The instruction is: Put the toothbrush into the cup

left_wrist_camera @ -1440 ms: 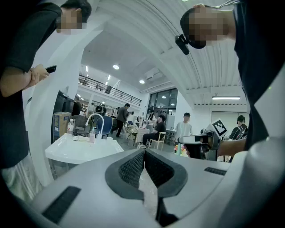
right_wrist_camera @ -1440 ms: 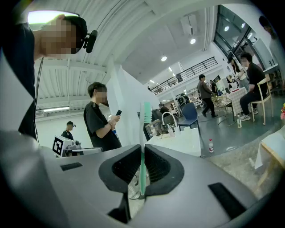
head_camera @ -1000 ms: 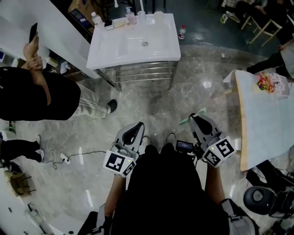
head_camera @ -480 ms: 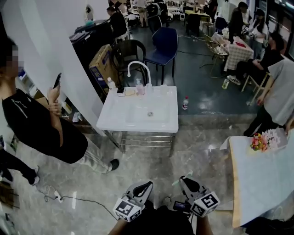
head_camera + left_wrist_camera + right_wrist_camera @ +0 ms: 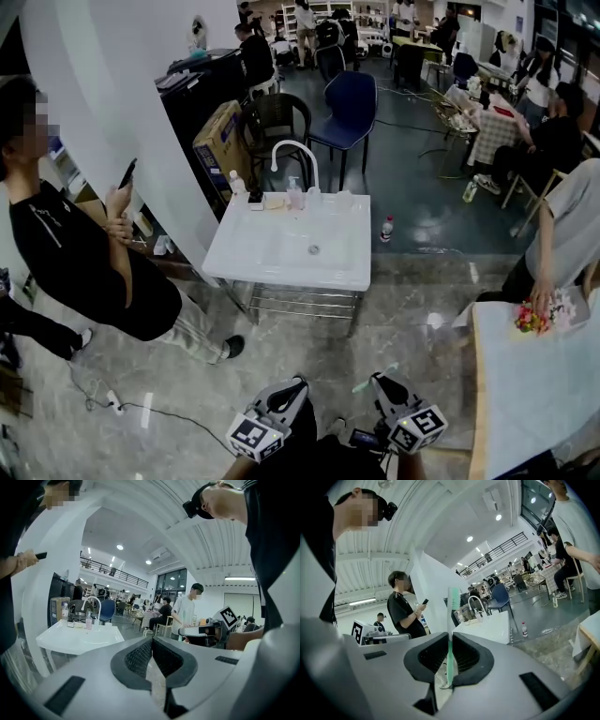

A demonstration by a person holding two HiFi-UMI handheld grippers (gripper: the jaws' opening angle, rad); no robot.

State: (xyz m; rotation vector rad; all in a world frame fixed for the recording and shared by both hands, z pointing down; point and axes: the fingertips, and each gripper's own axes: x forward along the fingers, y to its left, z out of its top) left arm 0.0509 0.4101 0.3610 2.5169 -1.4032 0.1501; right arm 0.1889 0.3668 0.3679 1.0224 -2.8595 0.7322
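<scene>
– Left gripper (image 5: 151,641)?
– Its ribbed black fingers are pressed together, with nothing between them.
– And the toothbrush (image 5: 452,609)?
– It's slim green plastic, standing upright with the bristle head on top. The right gripper (image 5: 449,638) pinches its handle between nearly closed fingers, well apart from the white sink (image 5: 281,253).

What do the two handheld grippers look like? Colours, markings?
Both alike: left gripper and right gripper have light grey moulded bodies, black textured pads lining the jaws, and a white cube with black square markers at the rear. Wearer's top is black.
</scene>
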